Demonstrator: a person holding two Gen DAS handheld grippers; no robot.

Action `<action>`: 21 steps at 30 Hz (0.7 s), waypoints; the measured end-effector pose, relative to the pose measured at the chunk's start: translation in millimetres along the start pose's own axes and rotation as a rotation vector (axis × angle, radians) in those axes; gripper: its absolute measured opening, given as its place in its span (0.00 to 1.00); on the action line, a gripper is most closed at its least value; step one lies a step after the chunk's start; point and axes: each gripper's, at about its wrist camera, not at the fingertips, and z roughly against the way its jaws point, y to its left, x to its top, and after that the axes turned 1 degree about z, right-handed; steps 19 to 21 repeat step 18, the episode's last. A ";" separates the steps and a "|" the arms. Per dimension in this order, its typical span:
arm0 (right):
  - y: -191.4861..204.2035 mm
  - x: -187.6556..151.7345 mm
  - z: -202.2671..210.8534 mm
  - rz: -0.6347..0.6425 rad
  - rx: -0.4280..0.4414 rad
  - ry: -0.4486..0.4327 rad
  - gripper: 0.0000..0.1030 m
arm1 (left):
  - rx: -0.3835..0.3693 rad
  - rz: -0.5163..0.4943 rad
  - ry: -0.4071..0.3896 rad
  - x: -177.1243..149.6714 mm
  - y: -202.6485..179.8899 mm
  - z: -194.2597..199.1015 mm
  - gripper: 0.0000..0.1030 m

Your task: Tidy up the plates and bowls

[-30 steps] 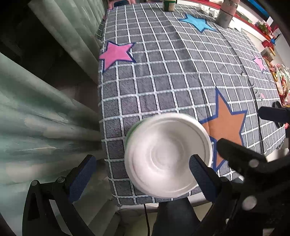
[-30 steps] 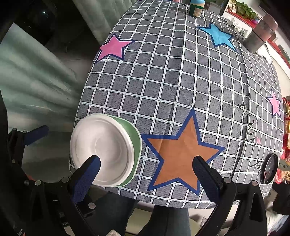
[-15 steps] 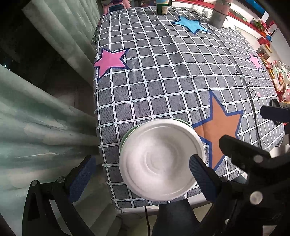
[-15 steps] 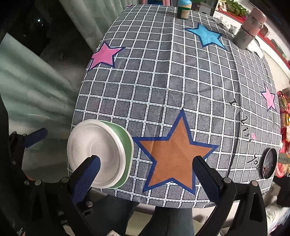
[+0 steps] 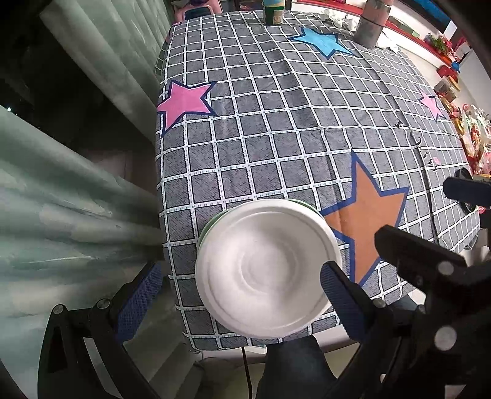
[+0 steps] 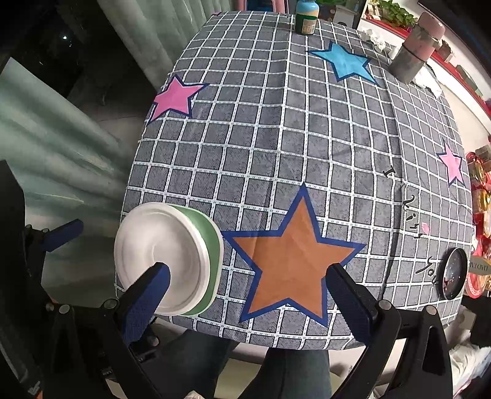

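A round white plate with raised concentric rings [image 5: 267, 276] sits on top of a pale green bowl [image 6: 211, 261], the pair stacked at the near left corner of a table covered with a grey checked tablecloth printed with coloured stars [image 5: 291, 129]. In the left wrist view the stack lies directly ahead of the left gripper [image 5: 239, 291], between its two blue-padded fingers, and only a thin green edge shows behind the plate's far rim. The left gripper's fingers are spread wide, wider than the plate; the right-hand pad [image 5: 334, 282] appears just at the plate's rim, though contact cannot be confirmed, and the left-hand pad stands apart from it, off the table edge.

The right gripper [image 6: 245, 288] is also spread wide and holds nothing. Its left finger overlaps the near side of the plate in the right wrist view, and between its fingers lies a large orange star with a blue border [image 6: 291, 254], just to the right of the stack. Further ahead of both grippers are a pink star [image 6: 175, 98] and a blue star [image 6: 346, 61]. At the far edge stand a green bottle with a blue cap [image 6: 305, 17] and a grey cylindrical flask with a pink lid [image 6: 417, 46]. A small round dark dish [image 6: 454, 273] lies near the right edge, beyond the right gripper's right finger. Pale green curtains [image 5: 61, 214] hang to the left of the table.
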 end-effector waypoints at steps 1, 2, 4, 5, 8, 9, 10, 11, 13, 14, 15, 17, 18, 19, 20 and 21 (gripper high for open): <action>0.9 0.2 -0.4 0.012 0.000 0.000 0.99 | 0.001 0.005 0.006 -0.3 -0.5 -1.5 1.00; 1.7 0.0 -1.9 0.023 -0.001 0.004 0.99 | 0.001 0.019 0.017 -0.7 0.0 -3.9 1.00; 1.4 -0.2 -5.4 0.037 0.000 0.024 0.99 | 0.004 0.053 0.037 -0.1 3.4 -6.1 1.00; 0.3 -0.3 -5.8 0.039 0.005 0.031 0.99 | 0.008 0.066 0.041 0.3 4.3 -5.8 1.00; -4.2 3.1 -5.6 0.049 0.024 0.030 0.99 | 0.021 0.093 0.044 1.6 2.9 -5.9 1.00; -5.3 4.2 -6.5 0.053 0.029 0.027 0.99 | 0.026 0.100 0.045 1.8 1.3 -7.5 1.00; -6.2 5.8 -8.4 0.064 0.038 0.026 0.99 | 0.033 0.108 0.049 1.9 -0.6 -9.6 1.00; -7.1 7.4 -11.5 0.079 0.047 0.031 0.99 | 0.044 0.118 0.057 2.0 -2.6 -11.9 1.00; -9.7 10.4 -16.1 0.093 0.063 0.044 0.99 | 0.052 0.134 0.054 2.5 -5.2 -11.5 1.00; -11.8 11.9 -17.9 0.096 0.074 0.052 0.99 | 0.057 0.141 0.031 3.9 -7.3 -8.0 1.00; -14.5 13.6 -19.4 0.100 0.085 0.061 0.99 | 0.061 0.144 0.015 5.7 -9.5 -5.7 1.00; -23.3 18.4 -20.8 0.104 0.109 0.068 0.99 | 0.072 0.156 0.023 13.3 -14.0 -6.7 1.00; -27.6 20.9 -21.6 0.102 0.113 0.069 0.99 | 0.069 0.170 0.035 17.2 -15.4 -9.0 1.00; -27.6 20.9 -21.6 0.102 0.113 0.069 0.99 | 0.069 0.170 0.035 17.2 -15.4 -9.0 1.00; -27.6 20.9 -21.6 0.102 0.113 0.069 0.99 | 0.069 0.170 0.035 17.2 -15.4 -9.0 1.00; -27.6 20.9 -21.6 0.102 0.113 0.069 0.99 | 0.069 0.170 0.035 17.2 -15.4 -9.0 1.00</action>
